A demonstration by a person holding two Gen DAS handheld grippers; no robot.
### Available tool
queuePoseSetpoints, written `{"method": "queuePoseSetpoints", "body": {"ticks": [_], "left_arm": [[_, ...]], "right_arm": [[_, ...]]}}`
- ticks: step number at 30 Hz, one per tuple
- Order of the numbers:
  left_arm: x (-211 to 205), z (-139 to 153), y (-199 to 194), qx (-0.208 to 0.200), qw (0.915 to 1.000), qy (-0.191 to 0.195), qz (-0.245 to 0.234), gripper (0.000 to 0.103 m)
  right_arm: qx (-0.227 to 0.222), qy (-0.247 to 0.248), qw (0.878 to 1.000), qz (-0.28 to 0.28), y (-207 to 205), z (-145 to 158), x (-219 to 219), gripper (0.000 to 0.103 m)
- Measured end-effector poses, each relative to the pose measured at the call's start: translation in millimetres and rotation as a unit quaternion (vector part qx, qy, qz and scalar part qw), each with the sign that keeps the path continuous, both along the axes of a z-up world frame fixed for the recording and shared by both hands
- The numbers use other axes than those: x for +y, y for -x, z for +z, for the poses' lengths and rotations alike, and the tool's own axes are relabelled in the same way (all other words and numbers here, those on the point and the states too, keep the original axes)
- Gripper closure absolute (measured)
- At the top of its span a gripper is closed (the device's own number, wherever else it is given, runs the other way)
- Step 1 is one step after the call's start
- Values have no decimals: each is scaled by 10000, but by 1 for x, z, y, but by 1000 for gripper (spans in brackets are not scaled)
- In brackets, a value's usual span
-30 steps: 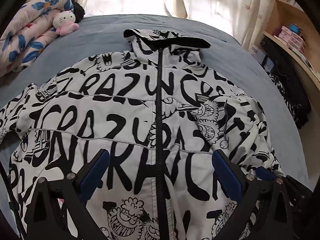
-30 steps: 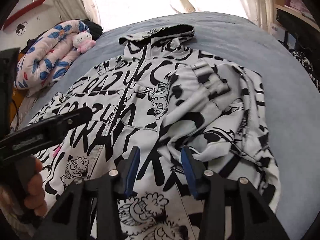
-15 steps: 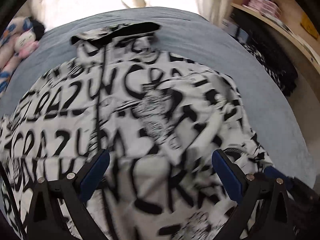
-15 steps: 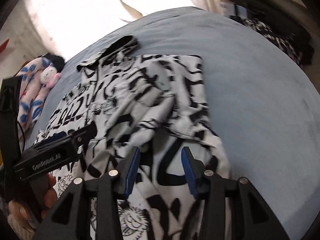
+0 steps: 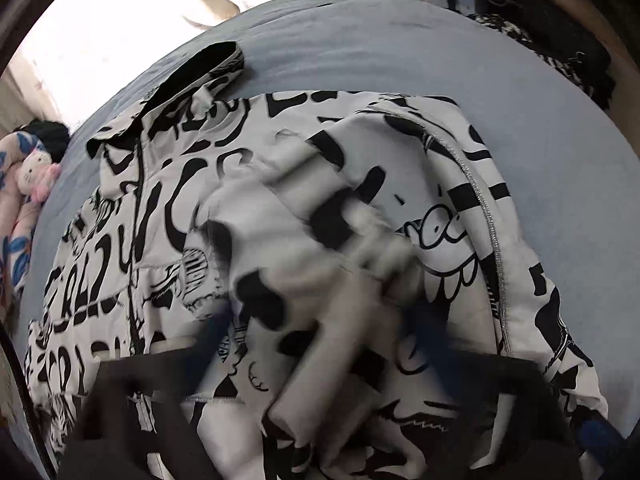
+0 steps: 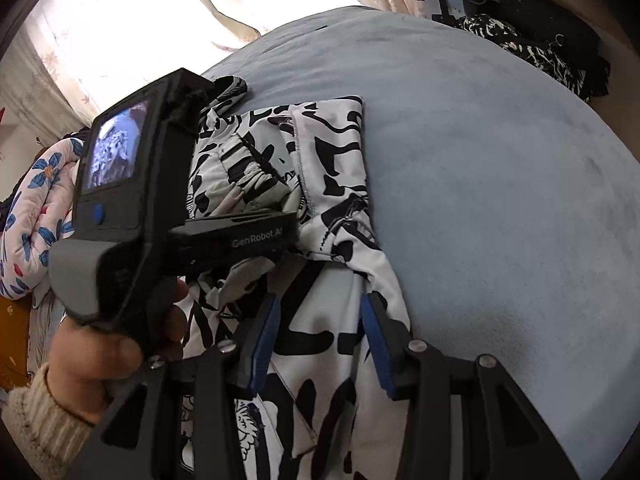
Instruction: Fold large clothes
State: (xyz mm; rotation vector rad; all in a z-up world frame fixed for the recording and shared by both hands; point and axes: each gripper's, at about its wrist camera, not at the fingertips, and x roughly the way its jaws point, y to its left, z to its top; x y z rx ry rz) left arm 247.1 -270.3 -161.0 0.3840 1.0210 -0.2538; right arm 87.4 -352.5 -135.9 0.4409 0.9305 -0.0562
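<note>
the black and white jacket [image 5: 248,216] lies flat on the blue-grey bed [image 5: 400,48], with its black-edged hood [image 5: 192,76] at the far end near the bright curtain [image 6: 132,20]. one sleeve [image 5: 344,288] is folded in across the front of the jacket.

the left gripper [image 5: 320,332] is right over that sleeve. its jaws have just been closing, and the sleeve runs up between them. this view is very blurry, so it looks like the blue pads [image 5: 432,332] are on the cloth, but i cannot tell for sure if they pinch it. in the right wrist view the left gripper sits on top of the jacket, held by a hand [image 6: 100,340] in a knit cuff [image 6: 36,412].

the right gripper [image 6: 320,340] is partly open, close above the jacket's edge by the bare bed. a strip of the jacket lies in the gap between its blue pads [image 6: 262,344], but the pads do not squeeze it.

a flowered quilt [image 6: 36,216] and a plush cat [image 5: 34,172] sit beside the bed, next to the hood end of the jacket.
</note>
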Motion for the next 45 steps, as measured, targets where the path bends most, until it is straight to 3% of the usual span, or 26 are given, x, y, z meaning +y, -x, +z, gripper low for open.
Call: {"method": "queuePoseSetpoints", "body": {"ticks": [1, 3, 5, 8, 11, 13, 15, 17, 19, 21, 23, 26, 29, 34, 37, 40, 43, 45], "left_arm": [[4, 2, -3, 77, 10000, 48, 6, 88], [23, 16, -13, 233, 9987, 444, 101, 94], [45, 37, -22, 132, 9970, 743, 187, 95], [90, 80, -33, -395, 9932, 1033, 373, 95], [142, 109, -38, -851, 9832, 1500, 606, 93], [173, 111, -40, -1018, 9773, 1677, 798, 88], [207, 94, -44, -882, 9730, 1879, 1012, 70], [233, 64, -49, -551, 9726, 1869, 1271, 60], [255, 31, -52, 6, 9715, 1889, 1432, 59], [273, 8, -50, 434, 9630, 2093, 1641, 59], [288, 4, -44, 527, 9530, 2420, 1747, 57], [299, 15, -35, 533, 9441, 2812, 1633, 45], [305, 25, -35, 478, 9425, 2942, 1513, 27], [318, 25, -47, 768, 9384, 3058, 1415, 27], [322, 10, -63, 1000, 9375, 2923, 1602, 27], [324, -6, -77, 1280, 9310, 2970, 1695, 27], [318, -19, -78, 1478, 9347, 2807, 1605, 27], [312, -23, -72, 1497, 9436, 2612, 1376, 27]], "right_arm": [[0, 13, 10000, -1, 1, 0, -1, 60], [-19, 17, 10000, 4, 3, -1, -2, 60], [-23, 9, 10000, -10, 5, -3, -3, 60], [-29, 2, 10000, -27, 4, -4, -5, 60], [-11, 39, 10000, 14, 2, -4, -3, 60], [12, 71, 10000, 46, 1, -4, 0, 60], [37, 81, 9999, 125, -1, -5, 3, 60], [90, 143, 9997, 184, -2, -5, 7, 60], [112, 200, 9994, 259, -2, -3, 11, 60], [114, 265, 9990, 346, -2, 0, 15, 60], [111, 410, 9980, 460, -2, 5, 18, 56], [56, 842, 9945, 616, -3, 13, 25, 43], [-10, 1205, 9896, 783, -7, 17, 27, 37], [121, 1541, 9835, 937, -25, 12, 18, 37], [267, 1795, 9765, 1158, -37, 5, 20, 37], [450, 2096, 9666, 1408, -49, -6, 31, 37], [616, 2433, 9548, 1591, -61, -20, 44, 37], [685, 2556, 9504, 1633, -65, -26, 49, 37]]}}
